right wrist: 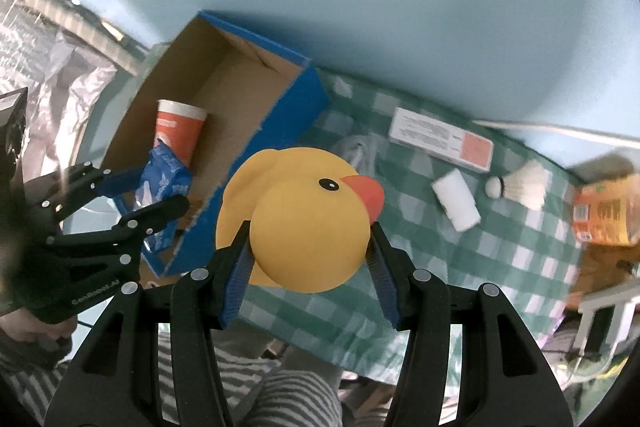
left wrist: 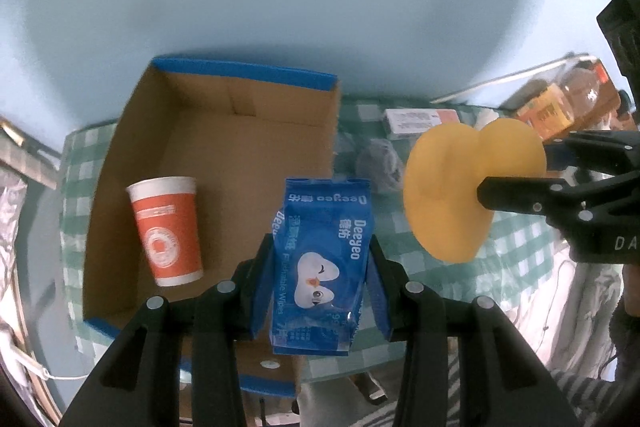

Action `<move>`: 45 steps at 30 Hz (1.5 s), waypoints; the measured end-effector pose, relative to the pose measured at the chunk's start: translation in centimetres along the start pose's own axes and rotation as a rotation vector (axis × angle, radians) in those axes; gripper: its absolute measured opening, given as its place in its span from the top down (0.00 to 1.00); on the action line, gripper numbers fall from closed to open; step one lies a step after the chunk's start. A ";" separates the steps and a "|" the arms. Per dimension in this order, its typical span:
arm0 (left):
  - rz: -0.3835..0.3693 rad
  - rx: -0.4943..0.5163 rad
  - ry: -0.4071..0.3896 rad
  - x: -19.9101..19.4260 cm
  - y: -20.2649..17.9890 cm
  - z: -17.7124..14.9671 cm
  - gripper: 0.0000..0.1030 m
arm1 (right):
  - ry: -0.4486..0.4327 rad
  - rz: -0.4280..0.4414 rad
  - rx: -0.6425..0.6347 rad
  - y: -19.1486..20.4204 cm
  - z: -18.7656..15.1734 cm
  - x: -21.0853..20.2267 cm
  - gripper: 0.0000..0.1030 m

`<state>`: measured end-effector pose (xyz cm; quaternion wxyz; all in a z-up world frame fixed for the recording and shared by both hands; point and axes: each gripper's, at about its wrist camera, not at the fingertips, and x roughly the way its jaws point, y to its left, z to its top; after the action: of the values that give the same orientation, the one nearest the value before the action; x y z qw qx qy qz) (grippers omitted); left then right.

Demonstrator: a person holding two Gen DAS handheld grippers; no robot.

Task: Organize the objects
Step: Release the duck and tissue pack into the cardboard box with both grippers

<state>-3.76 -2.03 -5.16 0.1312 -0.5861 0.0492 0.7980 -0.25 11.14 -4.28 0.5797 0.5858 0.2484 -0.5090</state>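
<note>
Blue "Deeyeo" wipes pack point(left wrist: 320, 263), "Flushable Wipes" print, orange-labelled cup point(left wrist: 166, 231)

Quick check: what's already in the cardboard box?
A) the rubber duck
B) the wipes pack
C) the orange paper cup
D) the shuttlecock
C: only the orange cup lies in the box; the duck and wipes pack are each clamped in a tool, and the shuttlecock sits on the table.

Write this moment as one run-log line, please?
left gripper: shut on wipes pack | right gripper: shut on rubber duck | cardboard box: holds orange cup
</note>
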 end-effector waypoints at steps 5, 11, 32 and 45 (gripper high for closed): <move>0.025 -0.045 -0.003 -0.5 2.2 -0.4 0.59 | 0.006 0.008 -0.048 2.3 1.6 0.4 0.47; 0.051 -0.093 -0.008 -1.0 4.8 -1.0 0.59 | 0.013 0.016 -0.110 5.2 3.7 1.2 0.47; 0.079 -0.160 0.034 0.0 10.3 -2.0 0.59 | 0.096 0.004 -0.221 11.3 8.3 6.5 0.47; 0.113 -0.159 0.042 0.0 10.6 -2.2 0.35 | 0.088 -0.070 -0.176 10.7 8.3 7.2 0.21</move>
<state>-4.57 -12.76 -6.61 0.0380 -0.6074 0.0213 0.7932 9.18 -0.89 -4.49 0.5991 0.5453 0.3377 -0.4792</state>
